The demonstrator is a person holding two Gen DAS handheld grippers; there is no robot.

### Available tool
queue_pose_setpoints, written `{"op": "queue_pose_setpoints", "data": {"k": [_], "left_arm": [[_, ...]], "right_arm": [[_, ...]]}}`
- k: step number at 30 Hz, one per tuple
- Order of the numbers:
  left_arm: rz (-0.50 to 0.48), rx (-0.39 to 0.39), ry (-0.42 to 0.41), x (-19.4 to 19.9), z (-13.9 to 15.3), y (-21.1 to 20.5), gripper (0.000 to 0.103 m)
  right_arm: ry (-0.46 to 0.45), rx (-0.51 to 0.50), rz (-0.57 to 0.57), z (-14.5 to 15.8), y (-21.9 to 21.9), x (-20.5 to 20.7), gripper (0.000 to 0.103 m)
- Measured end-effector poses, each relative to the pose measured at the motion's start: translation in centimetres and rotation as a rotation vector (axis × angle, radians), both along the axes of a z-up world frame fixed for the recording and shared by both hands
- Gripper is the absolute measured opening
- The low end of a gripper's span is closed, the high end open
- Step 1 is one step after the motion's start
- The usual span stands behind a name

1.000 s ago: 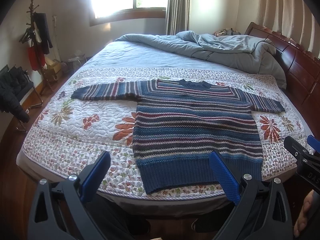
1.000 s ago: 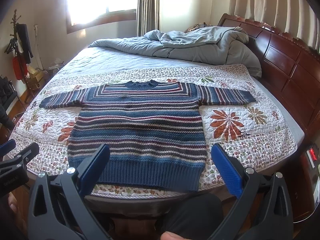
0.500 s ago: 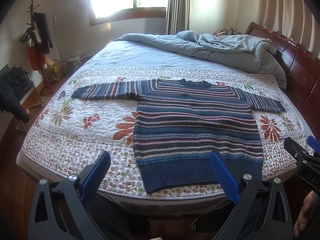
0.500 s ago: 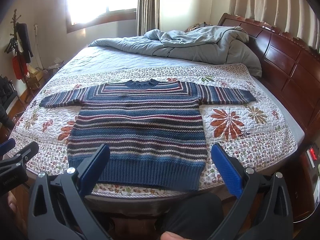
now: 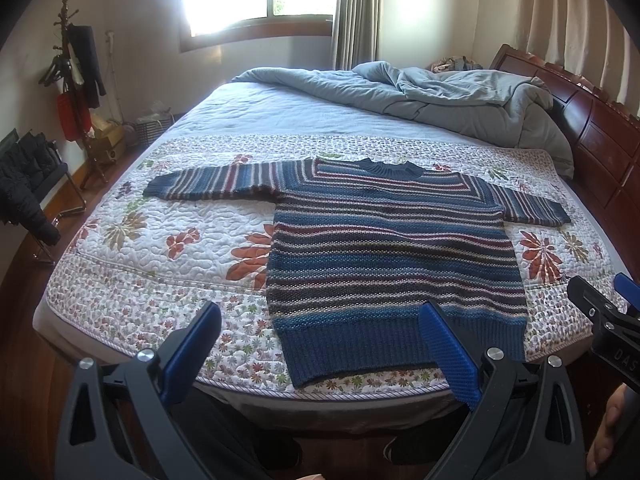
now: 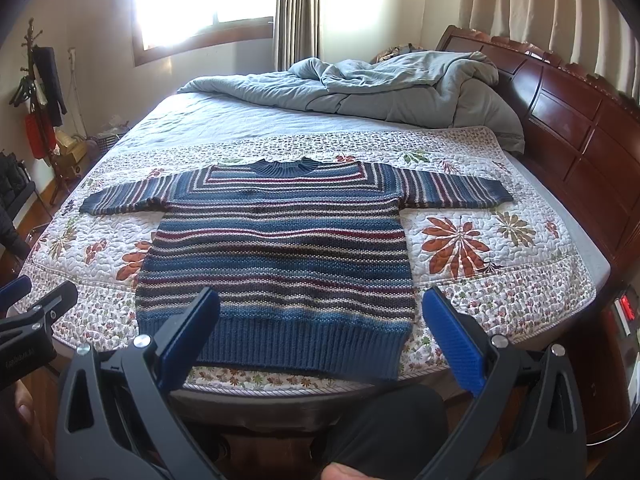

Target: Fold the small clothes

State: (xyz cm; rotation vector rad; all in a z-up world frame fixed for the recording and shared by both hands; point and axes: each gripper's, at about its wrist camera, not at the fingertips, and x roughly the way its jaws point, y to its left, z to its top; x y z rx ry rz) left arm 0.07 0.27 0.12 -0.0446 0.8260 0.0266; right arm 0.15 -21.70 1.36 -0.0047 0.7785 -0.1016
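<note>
A blue knit sweater [image 5: 392, 248] [image 6: 280, 248] with red, white and dark stripes lies flat on the bed, face up, both sleeves spread sideways and its hem toward me. My left gripper [image 5: 320, 320] hovers open over the bed's near edge, off the hem's left corner, holding nothing. My right gripper [image 6: 320, 308] is open too, held above the hem's right half and clear of the fabric. Each gripper shows at the edge of the other's view.
The sweater rests on a white floral quilt [image 5: 160, 248] [image 6: 500, 272]. A rumpled grey duvet [image 5: 440, 96] is piled at the far side by a dark wooden headboard [image 6: 568, 120]. A coat rack [image 5: 76, 80] and a chair with dark clothes [image 5: 24, 184] stand left. A person's legs show below.
Both views have shifted only very slightly; the sweater lies as before and both grippers stay open.
</note>
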Motion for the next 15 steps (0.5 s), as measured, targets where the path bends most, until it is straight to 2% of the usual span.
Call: {"op": "queue_pose_setpoints", "data": {"k": [15], "left_arm": [[0.000,0.002,0.003,-0.01,-0.22,0.07,0.099]], "right_arm": [[0.003,-0.001,0.001,-0.17,-0.02,-0.01,0.101]]}}
